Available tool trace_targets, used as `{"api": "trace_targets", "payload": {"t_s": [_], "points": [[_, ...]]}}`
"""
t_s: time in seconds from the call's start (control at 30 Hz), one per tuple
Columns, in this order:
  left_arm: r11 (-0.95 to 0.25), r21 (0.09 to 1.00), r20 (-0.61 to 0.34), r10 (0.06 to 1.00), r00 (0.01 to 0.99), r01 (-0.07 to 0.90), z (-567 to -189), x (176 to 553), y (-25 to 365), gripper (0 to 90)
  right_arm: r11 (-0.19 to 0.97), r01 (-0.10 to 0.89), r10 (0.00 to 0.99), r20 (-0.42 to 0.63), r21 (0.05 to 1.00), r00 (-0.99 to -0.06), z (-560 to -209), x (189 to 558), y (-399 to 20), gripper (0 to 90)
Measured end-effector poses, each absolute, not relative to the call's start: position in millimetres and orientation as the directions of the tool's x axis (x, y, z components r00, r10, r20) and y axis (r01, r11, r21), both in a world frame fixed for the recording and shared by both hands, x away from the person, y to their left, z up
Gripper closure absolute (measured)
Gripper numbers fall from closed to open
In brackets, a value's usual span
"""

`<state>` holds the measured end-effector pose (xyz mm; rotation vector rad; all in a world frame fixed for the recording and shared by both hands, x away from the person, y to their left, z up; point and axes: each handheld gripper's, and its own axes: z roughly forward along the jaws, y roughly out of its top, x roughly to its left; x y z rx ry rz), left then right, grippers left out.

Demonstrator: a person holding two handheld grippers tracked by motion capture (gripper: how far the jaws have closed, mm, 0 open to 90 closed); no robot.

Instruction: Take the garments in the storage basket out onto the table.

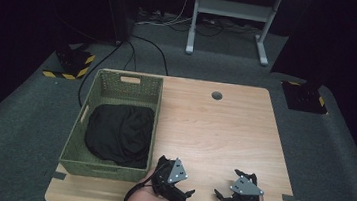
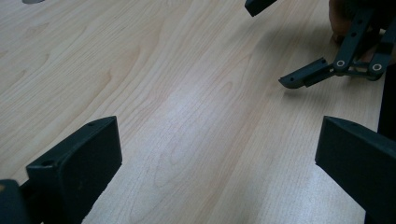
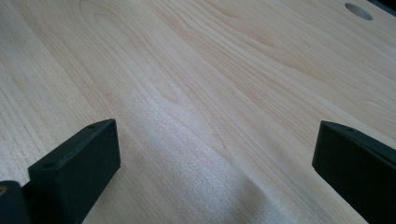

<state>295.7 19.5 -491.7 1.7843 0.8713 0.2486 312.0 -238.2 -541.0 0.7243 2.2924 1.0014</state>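
1. The left gripper [image 1: 187, 194] is resting near the front edge of the table [image 1: 223, 130], its jaws spread wide and pinching nothing; in the left gripper view [image 2: 217, 154] bare wood is lying between them
2. The right gripper [image 1: 218, 195] is sitting just beside it, jaws likewise spread and empty, with bare wood showing between them in the right gripper view [image 3: 215, 154]
3. The two grippers are pointing toward each other, tips near but apart
4. The person's hands are being cut off by the bottom edge of the high view
5. A green woven basket [image 1: 118, 81] is standing on the table's left side, well apart from both grippers
6. A black cloth [image 1: 118, 133] is lying bunched inside the basket; its folds are too dark to make out
7. A round hole [image 1: 216, 95] is showing near the table's far edge
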Motion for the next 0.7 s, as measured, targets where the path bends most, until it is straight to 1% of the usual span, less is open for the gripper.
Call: {"api": "trace_targets", "payload": {"t_s": [0.3,0.4,0.47,0.7], "points": [[-0.131,0.898,-0.233,0.666,0.708,0.419,-477.5,296.9,22.6,0.6,0.581,0.255,0.650,-0.251,0.773,-0.718,-541.0,311.4,-238.3,0.7],[-0.143,0.902,-0.215,0.670,0.711,0.408,-473.1,296.3,22.5,0.6,0.582,0.254,0.649,-0.252,0.773,-0.718,-540.9,311.3,-238.3,0.7],[-0.169,0.907,-0.175,0.680,0.711,0.385,-470.8,295.3,21.8,0.6,0.584,0.253,0.646,-0.253,0.771,-0.720,-541.0,311.1,-238.0,0.7],[-0.149,0.909,-0.193,0.676,0.711,0.389,-459.9,294.7,22.2,0.3,0.591,0.245,0.639,-0.260,0.769,-0.724,-541.2,311.0,-237.6,0.7]]}}
